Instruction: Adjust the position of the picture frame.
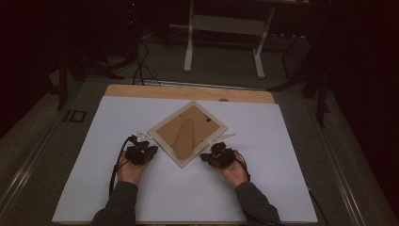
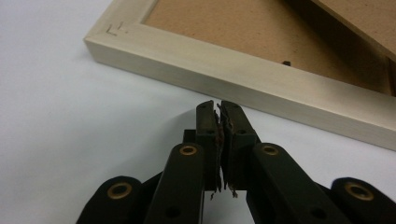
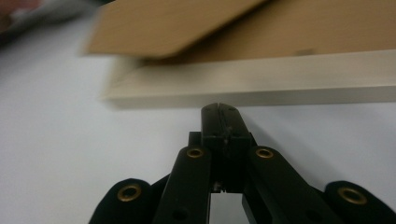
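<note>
A square picture frame of pale wood [image 1: 187, 133] lies face down on the white sheet [image 1: 117, 122] that covers my counter. It is turned like a diamond, with one corner pointing to me at six o'clock and one pointing away at twelve o'clock. Its brown cardboard back [image 1: 171, 132] faces up, and a brown cardboard stand flap [image 1: 186, 137] rises a little from the middle of that back. My left gripper [image 1: 142, 137] is at about eight o'clock from the frame, just beside its lower left edge. In the left gripper view, my left gripper [image 2: 219, 106] has its two black jaws pressed together with nothing between them, and the tips point at the pale wood edge [image 2: 243, 84] from just beside it. I cannot tell if they touch it. My right gripper [image 1: 225, 137] is at about four o'clock from the frame, by its lower right edge. In the right gripper view, my right gripper [image 3: 219, 107] is pressed together too, holding nothing, with its tips very close under the pale wood edge [image 3: 280, 79].
</note>
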A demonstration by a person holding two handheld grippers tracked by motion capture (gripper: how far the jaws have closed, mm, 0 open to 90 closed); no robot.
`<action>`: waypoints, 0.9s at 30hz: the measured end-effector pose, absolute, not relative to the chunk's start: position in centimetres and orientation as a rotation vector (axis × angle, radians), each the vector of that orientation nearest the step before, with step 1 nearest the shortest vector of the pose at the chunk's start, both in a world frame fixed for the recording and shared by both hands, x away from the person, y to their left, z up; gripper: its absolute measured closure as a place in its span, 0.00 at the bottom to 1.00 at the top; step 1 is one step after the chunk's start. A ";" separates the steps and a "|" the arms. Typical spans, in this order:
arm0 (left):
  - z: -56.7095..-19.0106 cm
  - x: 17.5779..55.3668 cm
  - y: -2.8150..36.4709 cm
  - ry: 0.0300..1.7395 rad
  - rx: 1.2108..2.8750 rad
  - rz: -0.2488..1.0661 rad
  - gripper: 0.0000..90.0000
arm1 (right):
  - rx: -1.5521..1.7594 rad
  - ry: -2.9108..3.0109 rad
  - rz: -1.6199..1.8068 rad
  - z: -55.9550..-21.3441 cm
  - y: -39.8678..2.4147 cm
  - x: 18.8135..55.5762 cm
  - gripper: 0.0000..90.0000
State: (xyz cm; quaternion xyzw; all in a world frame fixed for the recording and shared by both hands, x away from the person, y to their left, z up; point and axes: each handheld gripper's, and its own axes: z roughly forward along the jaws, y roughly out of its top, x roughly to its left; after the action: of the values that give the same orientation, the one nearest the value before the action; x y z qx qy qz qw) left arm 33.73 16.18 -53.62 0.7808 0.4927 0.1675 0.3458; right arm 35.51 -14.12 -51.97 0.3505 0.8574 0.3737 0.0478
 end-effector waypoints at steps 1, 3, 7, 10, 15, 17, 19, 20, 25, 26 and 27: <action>-53.6 33.7 16.2 1.279 2.027 0.435 0.97 | 1.089 2.594 1.140 -51.8 -14.7 36.1 1.00; -53.6 33.8 16.1 1.275 2.029 0.434 0.97 | 1.104 2.571 1.139 -51.7 -15.2 36.8 1.00; -53.6 33.8 16.0 1.276 2.022 0.429 0.97 | 1.175 2.485 1.117 -51.5 -17.2 39.5 1.00; -53.6 33.8 15.8 1.271 2.024 0.425 0.98 | 1.187 2.446 1.104 -51.3 -18.1 40.7 1.00; -53.7 33.8 15.7 1.266 2.021 0.417 0.99 | 1.224 2.392 1.090 -51.0 -19.1 42.2 1.00; -53.7 33.8 15.6 1.268 2.017 0.412 1.00 | 1.244 2.364 1.083 -50.9 -19.6 42.9 1.00; -53.7 33.8 15.6 1.267 2.015 0.409 1.00 | 1.283 2.327 1.066 -50.9 -20.1 43.6 1.00; -53.7 33.8 15.6 1.268 2.013 0.406 1.00 | 1.340 2.288 1.067 -51.0 -20.8 44.4 1.00; -53.8 33.8 15.6 1.265 2.013 0.405 1.00 | 1.426 2.226 1.044 -51.2 -21.7 45.9 1.00; -53.8 33.8 15.6 1.266 2.012 0.403 1.00 | 1.437 2.219 1.046 -51.2 -21.8 46.2 1.00; -53.8 33.8 15.6 1.266 2.011 0.401 1.00 | 1.444 2.214 1.042 -51.1 -21.8 46.4 1.00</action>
State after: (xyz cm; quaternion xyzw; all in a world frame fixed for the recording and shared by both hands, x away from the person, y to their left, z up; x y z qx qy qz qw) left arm 33.84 15.62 -53.77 0.7794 0.4904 0.1555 0.3577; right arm 46.40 -21.82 -51.14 0.5026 0.7705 0.3625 0.1496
